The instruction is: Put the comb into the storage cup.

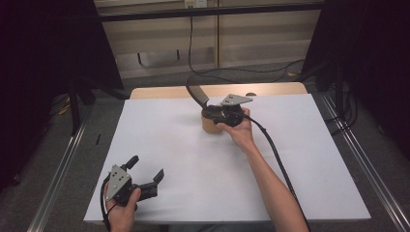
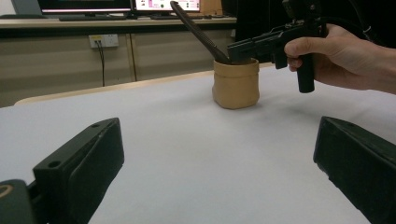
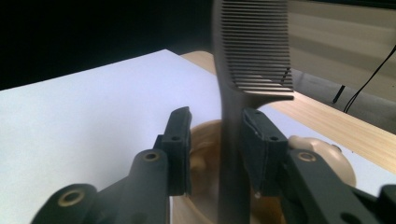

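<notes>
In the high view, a white sheet (image 1: 193,159) covers the table, with a strip of bare wood (image 1: 159,92) showing along the far edge. The right gripper (image 1: 212,112), held in the person's right hand (image 1: 239,129), sits over a small tan cup (image 1: 209,124) near the far middle of the sheet. A dark comb (image 1: 197,94) rises out of the cup and leans away to the left. The left gripper (image 1: 145,169) rests near the front left corner of the sheet, well apart from the cup, its two jaws spread wide with nothing between them.

In the left gripper view, its own jaws stand far apart at the bottom corners, holding nothing, with bare white sheet (image 2: 196,163) between them. Farther off stands the tan cup (image 2: 236,84), upright on the sheet, with the comb (image 2: 196,30) slanting out of it up and to the left. The right gripper (image 2: 233,50) reaches in at the cup's rim, beside the comb's lower part.

In the right gripper view, the comb (image 3: 254,46) stands upright between the right gripper's (image 3: 215,154) jaws, teeth at the top, handle running down into the tan cup (image 3: 205,149) below. The jaws are only partly closed: the right-hand one lies against or just beside the handle, while a clear gap remains at the left-hand one, so the comb is not clamped
</notes>
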{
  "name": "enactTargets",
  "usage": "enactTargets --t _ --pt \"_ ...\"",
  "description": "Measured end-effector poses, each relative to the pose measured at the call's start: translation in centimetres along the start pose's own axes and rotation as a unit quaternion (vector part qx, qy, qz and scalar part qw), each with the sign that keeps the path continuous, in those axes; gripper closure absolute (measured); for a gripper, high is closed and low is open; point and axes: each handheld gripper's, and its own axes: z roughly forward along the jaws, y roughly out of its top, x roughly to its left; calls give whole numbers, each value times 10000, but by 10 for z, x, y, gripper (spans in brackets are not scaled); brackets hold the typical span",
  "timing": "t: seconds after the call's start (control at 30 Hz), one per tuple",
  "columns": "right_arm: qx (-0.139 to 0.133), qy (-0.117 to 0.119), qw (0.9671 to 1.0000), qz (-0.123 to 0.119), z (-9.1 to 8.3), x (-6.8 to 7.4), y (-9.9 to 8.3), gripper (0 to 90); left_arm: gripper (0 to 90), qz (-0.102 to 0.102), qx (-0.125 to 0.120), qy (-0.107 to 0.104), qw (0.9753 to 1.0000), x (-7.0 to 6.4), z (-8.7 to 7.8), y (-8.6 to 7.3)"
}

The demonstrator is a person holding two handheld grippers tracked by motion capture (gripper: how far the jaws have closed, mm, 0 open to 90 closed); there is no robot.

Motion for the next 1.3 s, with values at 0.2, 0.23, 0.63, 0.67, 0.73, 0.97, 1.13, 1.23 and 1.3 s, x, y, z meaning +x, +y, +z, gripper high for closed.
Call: enactTargets --t 0.2,0.23,0.63,0.67,0.73,0.97,1.13,1.23,1.3 --pt "-123 -11 9999 -30 -4 4 5 536 18 -2 3 -4 10000 0 0 0" --pt "-142 -5 9999 -25 -5 5 5 520 18 -6 -2 -6 10000 0 0 0" --pt "-364 -228 9991 5 -22 10 15 225 18 -11 10 27 10000 0 1 0" --pt "-363 -254 9990 12 -23 10 15 203 18 -14 10 42 10000 0 1 0" --pt "-387 -307 9988 55 -26 11 16 145 18 -37 12 53 10000 1 2 0" --pt "-394 -437 9982 136 -37 12 16 49 18 -72 28 109 9999 2 3 -1" --pt "-466 -484 9972 335 -48 9 13 18 19 -45 34 101 9999 2 3 0" --pt "-456 -536 9968 392 -54 8 9 16 19 -63 40 117 9999 4 3 0" --pt "-446 -575 9965 410 -57 8 7 11 19 -89 9 127 9999 4 3 -1"
